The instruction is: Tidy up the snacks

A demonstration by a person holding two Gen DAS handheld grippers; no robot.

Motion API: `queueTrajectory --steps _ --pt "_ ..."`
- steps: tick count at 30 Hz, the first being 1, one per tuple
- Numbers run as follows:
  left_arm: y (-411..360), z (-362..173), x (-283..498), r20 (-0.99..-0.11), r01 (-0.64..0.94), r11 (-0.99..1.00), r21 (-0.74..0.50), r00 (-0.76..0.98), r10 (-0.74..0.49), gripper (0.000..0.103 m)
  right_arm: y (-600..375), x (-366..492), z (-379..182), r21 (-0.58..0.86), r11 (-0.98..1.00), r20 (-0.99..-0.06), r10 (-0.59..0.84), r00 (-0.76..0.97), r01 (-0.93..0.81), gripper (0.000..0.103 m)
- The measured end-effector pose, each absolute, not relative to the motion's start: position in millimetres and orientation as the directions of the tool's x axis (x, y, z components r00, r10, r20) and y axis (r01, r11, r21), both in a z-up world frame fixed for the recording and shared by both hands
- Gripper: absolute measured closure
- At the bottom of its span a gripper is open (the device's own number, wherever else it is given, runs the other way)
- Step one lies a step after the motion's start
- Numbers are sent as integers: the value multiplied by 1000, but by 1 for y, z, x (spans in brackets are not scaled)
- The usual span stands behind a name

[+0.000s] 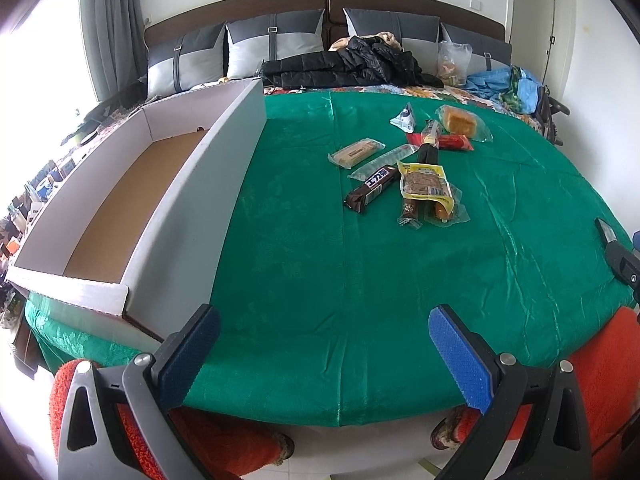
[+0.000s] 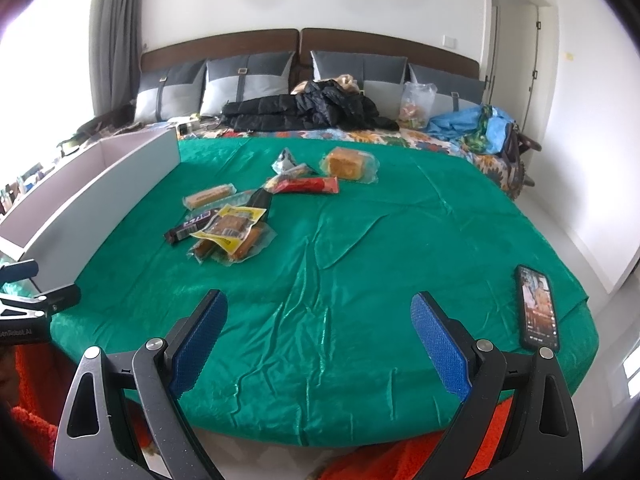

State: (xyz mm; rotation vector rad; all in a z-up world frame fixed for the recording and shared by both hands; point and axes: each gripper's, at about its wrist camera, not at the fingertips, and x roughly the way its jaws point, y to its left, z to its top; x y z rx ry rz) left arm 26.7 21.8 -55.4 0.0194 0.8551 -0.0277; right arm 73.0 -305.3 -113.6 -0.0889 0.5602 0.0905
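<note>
Several wrapped snacks lie in a loose pile on the green cloth: a brown chocolate bar (image 1: 372,189) (image 2: 192,227), a yellow meat pack (image 1: 426,184) (image 2: 230,226), a biscuit pack (image 1: 356,153) (image 2: 209,196), a red bar (image 1: 454,142) (image 2: 310,185) and a cake in clear wrap (image 1: 460,119) (image 2: 348,165). An empty white cardboard box (image 1: 132,204) (image 2: 80,200) stands at the left. My left gripper (image 1: 324,356) is open and empty near the front edge. My right gripper (image 2: 320,344) is open and empty, also near the front edge.
A phone (image 2: 538,308) with its screen lit lies on the cloth at the right front. The green cloth (image 1: 320,240) covers the table. Behind it is a bed with a black jacket (image 1: 352,64), pillows and a plastic bag (image 1: 454,62).
</note>
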Motion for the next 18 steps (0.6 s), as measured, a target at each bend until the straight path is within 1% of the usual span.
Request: queueTrajectory --steps 18 --pt "25 -59 27 -771 23 999 21 636 1 0 -302 77 -116 -55 992 -540 68 839 -116 8"
